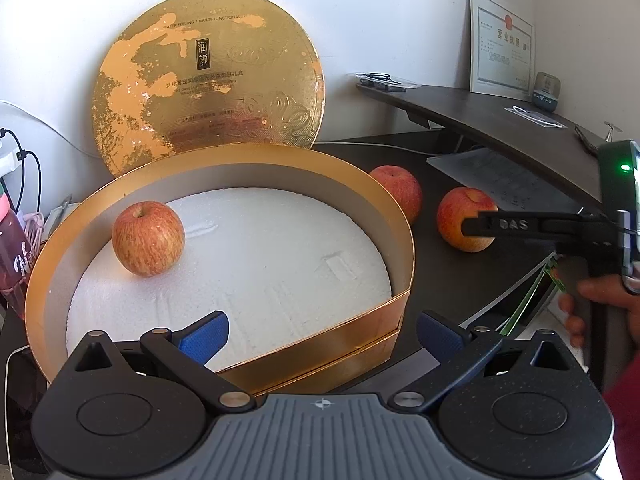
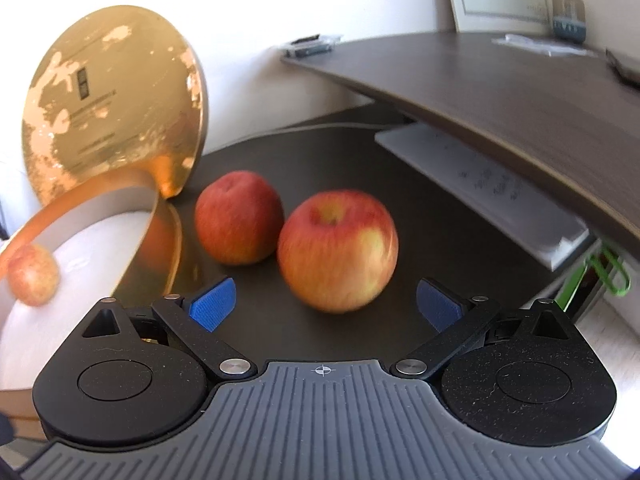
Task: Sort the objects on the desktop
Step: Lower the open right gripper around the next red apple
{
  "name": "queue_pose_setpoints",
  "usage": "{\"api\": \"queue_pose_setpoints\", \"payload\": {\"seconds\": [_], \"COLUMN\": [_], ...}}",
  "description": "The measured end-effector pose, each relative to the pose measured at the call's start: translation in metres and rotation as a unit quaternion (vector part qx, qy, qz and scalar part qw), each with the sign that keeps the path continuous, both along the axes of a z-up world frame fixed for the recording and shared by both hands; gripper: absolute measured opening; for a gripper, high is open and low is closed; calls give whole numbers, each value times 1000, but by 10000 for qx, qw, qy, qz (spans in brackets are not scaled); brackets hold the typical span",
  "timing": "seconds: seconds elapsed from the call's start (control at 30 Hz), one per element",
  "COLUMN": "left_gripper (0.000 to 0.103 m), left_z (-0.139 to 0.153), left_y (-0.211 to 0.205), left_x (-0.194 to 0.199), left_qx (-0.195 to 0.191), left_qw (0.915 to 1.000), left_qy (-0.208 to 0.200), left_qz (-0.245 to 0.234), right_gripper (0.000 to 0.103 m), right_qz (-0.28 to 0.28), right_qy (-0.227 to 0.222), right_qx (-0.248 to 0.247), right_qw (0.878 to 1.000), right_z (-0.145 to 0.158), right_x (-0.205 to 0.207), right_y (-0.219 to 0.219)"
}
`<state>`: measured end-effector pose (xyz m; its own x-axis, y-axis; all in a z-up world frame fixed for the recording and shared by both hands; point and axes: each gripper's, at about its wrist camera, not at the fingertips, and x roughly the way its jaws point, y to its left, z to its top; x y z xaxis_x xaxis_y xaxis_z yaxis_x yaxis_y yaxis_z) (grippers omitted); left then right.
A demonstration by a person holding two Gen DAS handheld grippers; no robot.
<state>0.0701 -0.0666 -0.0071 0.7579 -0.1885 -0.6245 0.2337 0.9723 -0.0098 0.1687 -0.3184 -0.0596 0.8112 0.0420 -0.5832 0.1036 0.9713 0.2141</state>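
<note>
Both grippers are empty with fingers apart; the right gripper (image 2: 324, 304) faces the near apple (image 2: 338, 250), probably to move it into the box (image 1: 404, 224).

Bright daylight, wall (image 2: 240, 20) overexposed, nearest apple (image 2: 338, 252) motion-blurred (fisheye bends the edges).

L gripper (image 1: 322, 330): 2 blue-padded fingers (image 1: 205, 336) spread wide, nothing btwn them, held low & level, pointing fwd. R gripper (image 2: 325, 300): fingers (image 2: 214, 303) also spread wide, nothing gripped. From the L wrist view the R gripper (image 1: 480, 224) reaches in from the right side, a hand (image 1: 600, 300) wrapped round its handle, dark red sleeve (image 1: 624, 412) below.
</note>
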Motion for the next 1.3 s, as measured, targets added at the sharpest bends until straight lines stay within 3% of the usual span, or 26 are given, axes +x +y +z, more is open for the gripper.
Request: {"api": "queue_pose_setpoints", "payload": {"seconds": [0.43, 0.67, 0.97, 1.3], "left_gripper": [102, 102, 102, 102], "left_z": [0, 1, 3, 2], "left_y": [9, 16, 23, 32], "left_x": [-1, -5, -12, -21], "left_qx": [-29, -84, -166, -244], "left_qw": [9999, 9997, 9995, 9993], "left_qy": [7, -12, -48, -55], "left_qz": [151, 231, 261, 269], "right_gripper": [95, 86, 85, 85], "right_qz": [-139, -153, -131, 465], "right_qy": [133, 325, 368, 406], "right_qx": [-422, -746, -793, -791], "right_qw": [9989, 9966, 9961, 9950], "right_z": [-21, -26, -25, -20], "right_x": [48, 59, 55, 31], "right_y": [9, 18, 20, 46]}}
